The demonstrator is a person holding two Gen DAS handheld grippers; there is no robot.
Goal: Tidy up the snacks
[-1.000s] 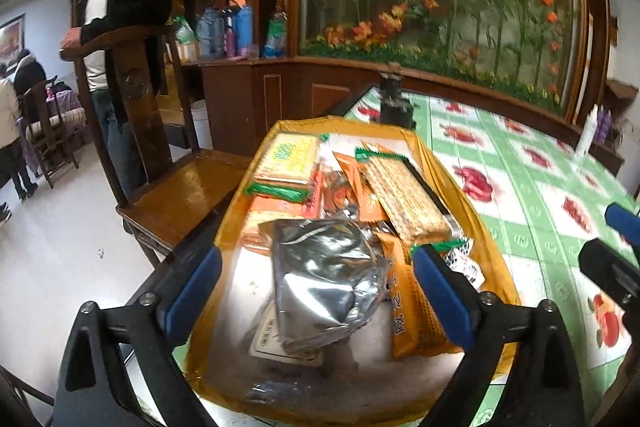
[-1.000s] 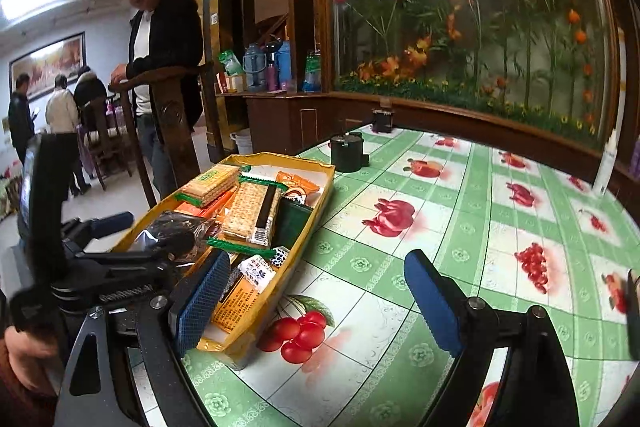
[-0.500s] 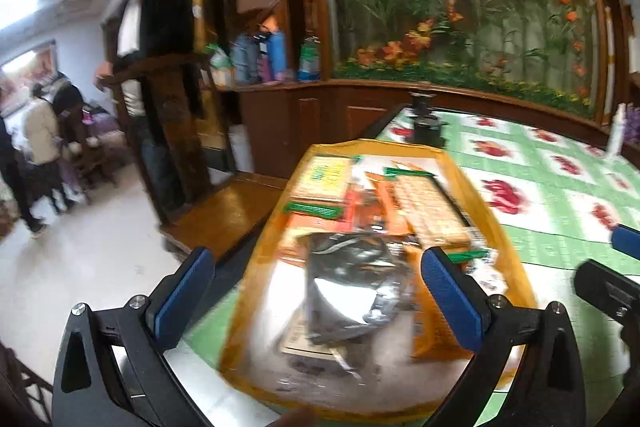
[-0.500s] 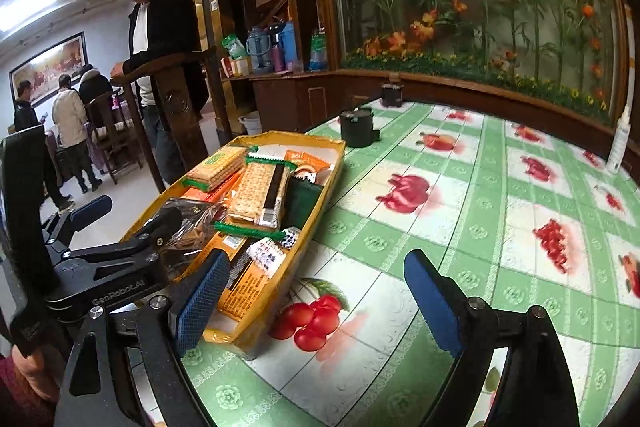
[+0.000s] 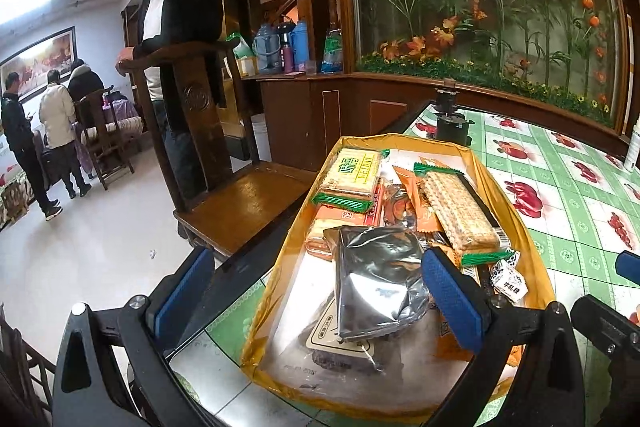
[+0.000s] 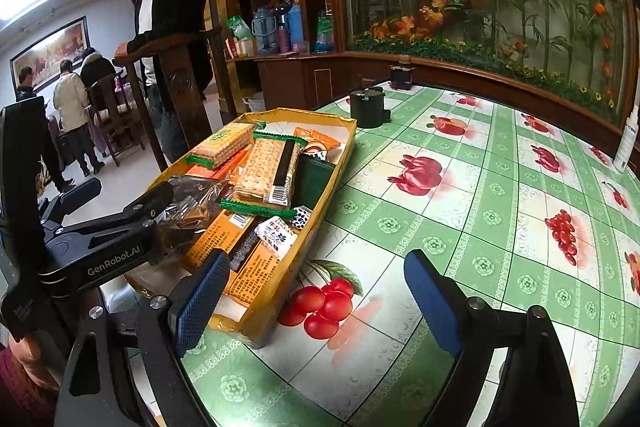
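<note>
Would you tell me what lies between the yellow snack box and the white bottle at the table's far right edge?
In the right wrist view, only bare fruit-print tablecloth lies between the yellow snack box and the white bottle.

Your tray [image 5: 516,223] is yellow-gold; inside it sit a silver foil bag [image 5: 376,279], green-edged cracker packs [image 6: 266,175] and orange packets [image 6: 218,239]. Beside the tray, your counter [image 6: 480,195] shows green-and-white checks with red fruit prints.

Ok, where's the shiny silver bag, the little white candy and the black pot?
shiny silver bag [image 5: 376,283], left wrist view, middle of its crinkled foil face.
little white candy [image 6: 277,237], right wrist view, middle of its wrapper.
black pot [image 6: 367,111], right wrist view, its side wall.
</note>
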